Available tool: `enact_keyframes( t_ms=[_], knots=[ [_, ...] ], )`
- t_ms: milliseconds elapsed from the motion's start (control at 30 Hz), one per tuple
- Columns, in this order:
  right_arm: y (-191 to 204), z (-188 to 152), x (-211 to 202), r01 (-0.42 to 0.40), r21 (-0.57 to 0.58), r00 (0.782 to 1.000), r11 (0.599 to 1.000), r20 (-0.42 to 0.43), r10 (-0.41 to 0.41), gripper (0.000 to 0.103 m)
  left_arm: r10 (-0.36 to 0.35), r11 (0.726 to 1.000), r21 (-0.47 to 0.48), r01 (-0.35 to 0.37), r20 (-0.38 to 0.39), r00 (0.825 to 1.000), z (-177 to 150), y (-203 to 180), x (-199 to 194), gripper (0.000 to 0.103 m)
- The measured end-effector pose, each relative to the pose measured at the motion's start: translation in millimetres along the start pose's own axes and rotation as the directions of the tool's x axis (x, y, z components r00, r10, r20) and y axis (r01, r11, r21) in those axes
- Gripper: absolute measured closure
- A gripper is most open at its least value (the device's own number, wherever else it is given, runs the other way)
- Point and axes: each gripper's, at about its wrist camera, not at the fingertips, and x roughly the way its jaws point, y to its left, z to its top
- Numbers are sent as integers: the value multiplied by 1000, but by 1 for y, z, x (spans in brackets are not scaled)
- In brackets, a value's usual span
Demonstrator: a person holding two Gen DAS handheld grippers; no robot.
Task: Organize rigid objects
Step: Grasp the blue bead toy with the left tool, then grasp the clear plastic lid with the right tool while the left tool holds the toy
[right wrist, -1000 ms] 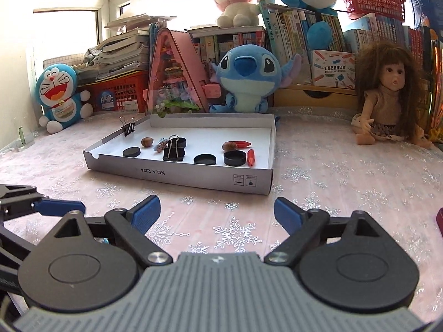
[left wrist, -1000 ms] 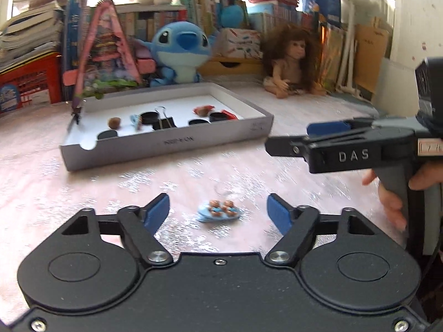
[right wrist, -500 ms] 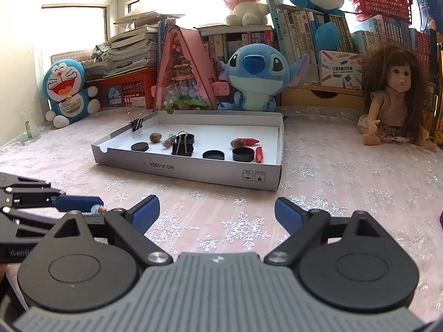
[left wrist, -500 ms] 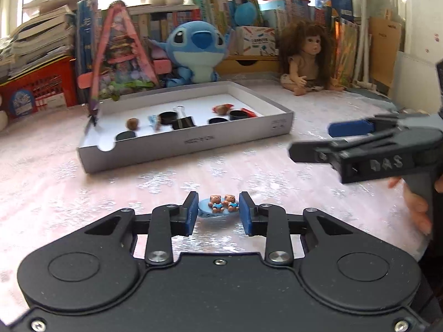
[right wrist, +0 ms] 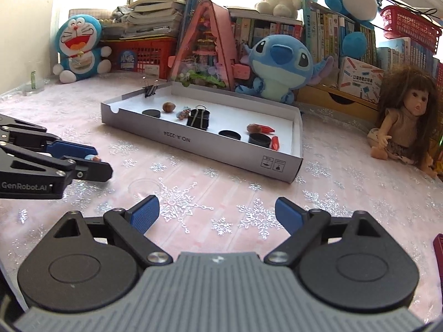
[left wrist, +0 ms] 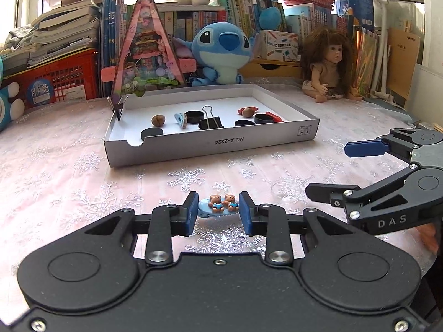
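A small blue clip with two toy bears [left wrist: 220, 206] lies on the pink snowflake tablecloth, and my left gripper [left wrist: 218, 210] is shut on it, a blue pad pressing on each end. The right wrist view shows that gripper [right wrist: 95, 163] at the left with the clip's tip [right wrist: 92, 157] peeking out. My right gripper [right wrist: 217, 213] stands open over bare cloth with nothing between its fingers. A grey cardboard tray [left wrist: 210, 144] farther back holds a black binder clip [left wrist: 211, 121], a nut [left wrist: 158, 119], black round caps and red pieces.
A small clear dish [left wrist: 286, 189] sits on the cloth between the two grippers. Behind the tray stand a blue plush [left wrist: 221, 52], a pink triangular house [left wrist: 145, 55], a doll [left wrist: 329, 66], books and red baskets. A second binder clip [right wrist: 149, 90] grips the tray's far corner.
My left gripper's jaws went from wide open to shut on the bear clip. The right gripper tilted and now sits lower at the right of the left wrist view.
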Motion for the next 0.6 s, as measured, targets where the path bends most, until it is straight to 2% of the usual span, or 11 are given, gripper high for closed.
enact_keyframes(
  t_ms=[200,467,600],
  knots=[
    [-7,0,4,27,38,999,999,-29,-26,7,9,1000,-23,-8,5,1000,-2,5,0,73],
    [7,1,-7,-90,47,996,995,-22,91,5,26,998,-59,-25,8,1000,-3,12,2,73],
    [24,1,-6,-100,63,995,993,-21,101,5,36,997,-65,-35,17,999,-2,17,0,73]
  ],
)
